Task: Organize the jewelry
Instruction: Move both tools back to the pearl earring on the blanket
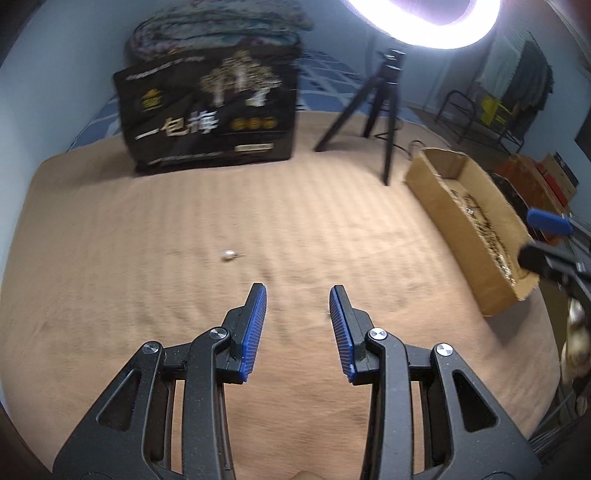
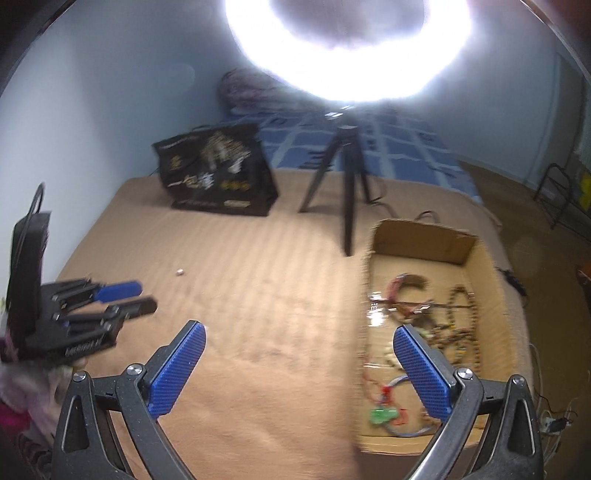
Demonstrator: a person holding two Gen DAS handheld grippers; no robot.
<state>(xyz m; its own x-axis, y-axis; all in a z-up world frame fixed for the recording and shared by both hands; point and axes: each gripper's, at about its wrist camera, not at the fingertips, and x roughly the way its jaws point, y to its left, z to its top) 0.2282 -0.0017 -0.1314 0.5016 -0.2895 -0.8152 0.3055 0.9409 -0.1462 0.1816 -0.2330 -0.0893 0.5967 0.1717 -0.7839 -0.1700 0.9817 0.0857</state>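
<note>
A small pearl earring [image 1: 229,254] lies alone on the tan blanket [image 1: 184,229], ahead and left of my left gripper [image 1: 297,295], which is open and empty. It shows as a tiny white dot in the right wrist view [image 2: 180,272]. A cardboard box [image 1: 436,186] at the right holds several bead necklaces and bracelets [image 2: 458,314]. My right gripper [image 2: 300,334] is open and empty, its right finger over the box's near part. The left gripper also shows in the right wrist view [image 2: 131,297], and the right gripper's tips show at the left wrist view's right edge [image 1: 543,238].
A black printed bag [image 1: 210,110] stands at the back of the bed. A black tripod [image 1: 384,107] under a bright ring light [image 1: 436,26] stands behind the box. A blue patterned sheet [image 2: 369,147] and folded bedding lie farther back.
</note>
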